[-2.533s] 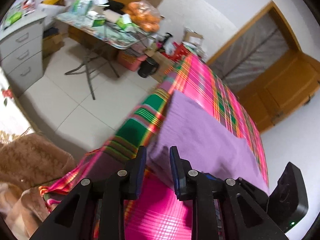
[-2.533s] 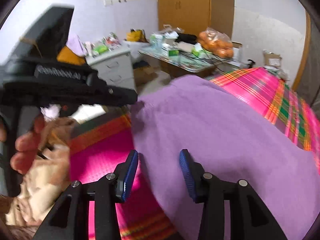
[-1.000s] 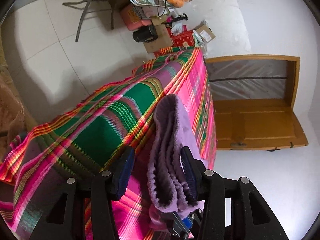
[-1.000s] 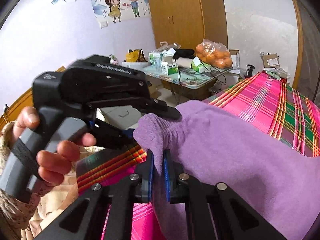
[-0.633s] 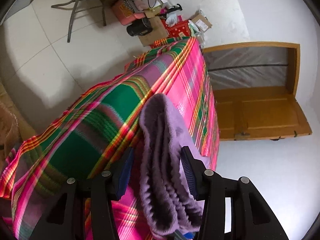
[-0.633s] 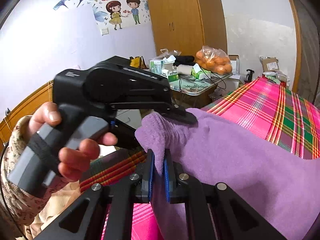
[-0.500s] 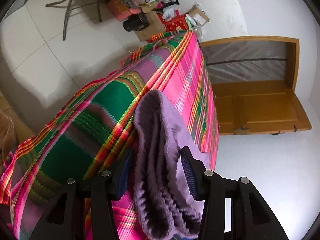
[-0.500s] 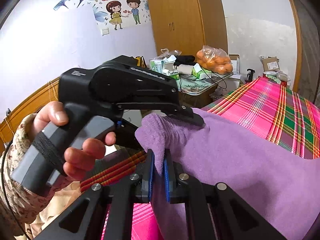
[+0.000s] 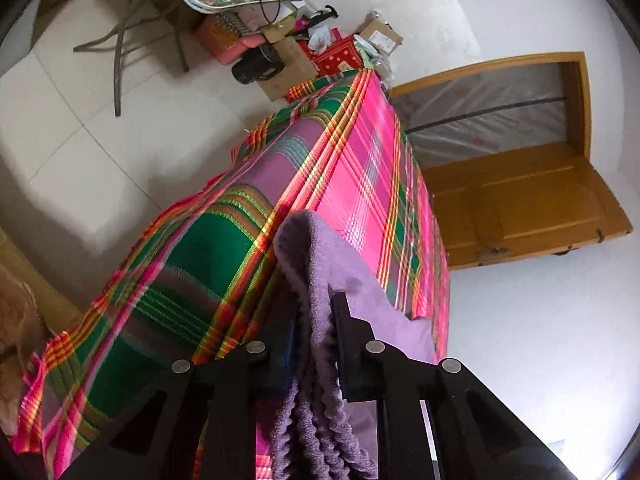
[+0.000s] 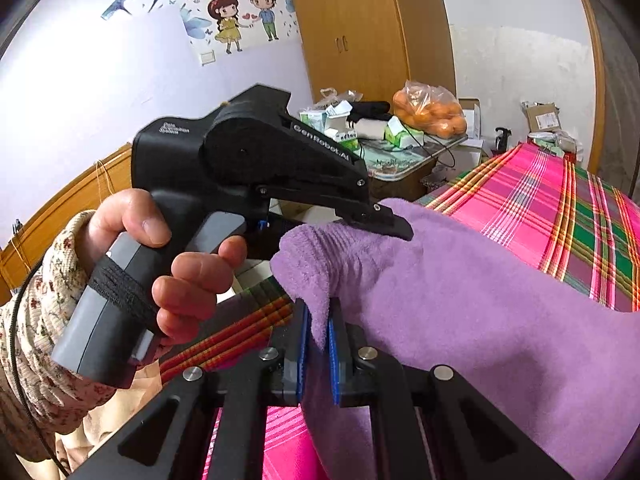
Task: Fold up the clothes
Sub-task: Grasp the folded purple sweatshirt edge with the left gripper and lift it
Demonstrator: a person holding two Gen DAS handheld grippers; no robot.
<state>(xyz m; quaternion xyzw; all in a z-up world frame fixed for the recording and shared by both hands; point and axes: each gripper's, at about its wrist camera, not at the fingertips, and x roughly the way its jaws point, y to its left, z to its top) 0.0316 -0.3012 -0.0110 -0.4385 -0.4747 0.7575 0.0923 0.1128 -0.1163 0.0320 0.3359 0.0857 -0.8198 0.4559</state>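
A purple fleece garment (image 10: 460, 292) is held up over a surface covered by a pink, green and yellow plaid cloth (image 9: 360, 168); its far part rests on that cloth, while the near corner is lifted off it. In the left wrist view the garment (image 9: 320, 280) is seen edge-on, with several layers stacked together and hanging down between the fingers.

The left tongs (image 9: 316, 308) have just been closing and are now clenched on the bunched layers of the garment. From the right wrist view, the left tongs (image 10: 380, 224) are seen gripping the top of the lifted corner, held by a hand (image 10: 168, 264) in a floral sleeve (image 10: 36, 320).

The right tongs (image 10: 318, 320) are clenched on the same corner from below, with fabric pinched between the blue pads (image 10: 333, 344).

Beyond the surface, a cluttered folding table (image 10: 396, 156) carrying a bag of oranges (image 10: 428, 112) is seen, with a wooden wardrobe (image 10: 368, 28) behind it.
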